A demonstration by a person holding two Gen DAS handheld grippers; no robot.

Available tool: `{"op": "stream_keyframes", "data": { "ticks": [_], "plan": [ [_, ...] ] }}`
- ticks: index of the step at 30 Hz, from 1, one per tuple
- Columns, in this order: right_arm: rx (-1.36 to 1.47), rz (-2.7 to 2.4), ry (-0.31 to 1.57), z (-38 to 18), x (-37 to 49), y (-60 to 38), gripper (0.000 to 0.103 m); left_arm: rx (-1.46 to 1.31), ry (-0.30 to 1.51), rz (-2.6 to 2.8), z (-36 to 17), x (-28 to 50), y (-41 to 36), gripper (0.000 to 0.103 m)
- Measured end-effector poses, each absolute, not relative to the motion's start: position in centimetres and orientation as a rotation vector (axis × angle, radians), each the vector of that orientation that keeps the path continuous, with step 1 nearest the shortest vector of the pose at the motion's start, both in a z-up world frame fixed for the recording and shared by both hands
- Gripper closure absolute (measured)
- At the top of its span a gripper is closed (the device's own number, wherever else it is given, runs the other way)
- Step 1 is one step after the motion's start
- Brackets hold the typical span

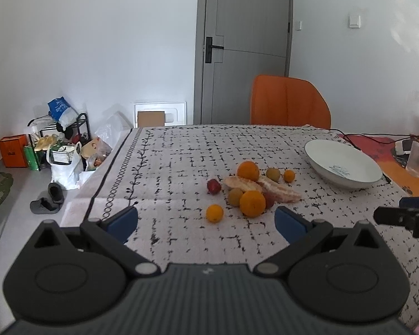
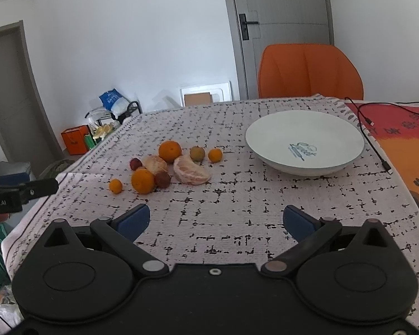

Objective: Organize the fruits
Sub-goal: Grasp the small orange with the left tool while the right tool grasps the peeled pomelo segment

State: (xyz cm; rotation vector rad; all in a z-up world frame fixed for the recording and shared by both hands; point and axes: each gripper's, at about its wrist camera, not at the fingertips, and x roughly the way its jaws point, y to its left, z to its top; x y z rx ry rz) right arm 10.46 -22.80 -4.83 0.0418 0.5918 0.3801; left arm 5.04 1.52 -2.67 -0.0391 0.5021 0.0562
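Left wrist view: the left hand-held gripper (image 1: 206, 220) hangs above the tabletop (image 1: 181, 153) with its blue-padded fingers (image 1: 124, 220) spread wide and nothing between them. The fruit lies ahead of it and slightly to the right, in a loose cluster on the cloth. A small orange (image 1: 214, 213) is closest, just beyond the fingertips. Behind it sit a large orange (image 1: 252, 203), a second large orange (image 1: 248, 170), a dull red round fruit (image 1: 214, 186) and pale, rough peeled citrus segments (image 1: 244, 184). A white, smooth, shallow bowl (image 1: 343, 164) stands farther right, well apart from the cluster.

Right wrist view: the right hand-held gripper (image 2: 216, 220) is likewise wide and holds nothing. The cluster lies ahead to its left, the bowl (image 2: 304, 139) ahead to its right with a blue print inside. The cloth is whitish, woven, with broken black grid lines. An orange chair (image 2: 310, 72) stands behind the tabletop.
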Motion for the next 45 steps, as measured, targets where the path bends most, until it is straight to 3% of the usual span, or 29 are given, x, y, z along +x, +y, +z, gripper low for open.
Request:
{"op": "stream_keyframes", "data": {
  "ticks": [7, 10, 14, 17, 25, 31, 39, 45],
  "plan": [
    [0.079, 0.408, 0.603, -5.6, 12.3, -22.8, 0.000, -0.098, 0.509, 0.039, -3.8, 7.3, 1.8, 0.006],
    [0.095, 0.421, 0.605, -5.9, 13.2, -22.7, 0.000, -0.100, 0.514, 0.043, -4.3, 8.2, 1.9, 0.013],
    [0.100, 0.455, 0.603, -6.3, 14.3, -22.2, 0.000, -0.117, 0.517, 0.074, -5.0, 9.4, 2.2, 0.033],
    [0.096, 0.473, 0.601, -6.5, 15.1, -21.6, 0.002, -0.123, 0.525, 0.081, -5.6, 10.3, 2.3, 0.039],
    [0.064, 0.497, 0.612, -7.3, 17.6, -20.3, 0.017, -0.145, 0.573, 0.077, -7.4, 12.3, 2.0, 0.051],
    [0.057, 0.523, 0.613, -7.6, 19.1, -19.7, 0.021, -0.152, 0.594, 0.071, -8.4, 13.5, 1.8, 0.057],
    [0.043, 0.552, 0.638, -8.4, 21.2, -18.6, 0.024, -0.157, 0.623, 0.099, -10.0, 14.7, 1.9, 0.081],
    [0.023, 0.551, 0.672, -9.4, 23.1, -17.6, 0.033, -0.171, 0.595, 0.103, -9.5, 14.6, 2.7, 0.082]
  ]
}}
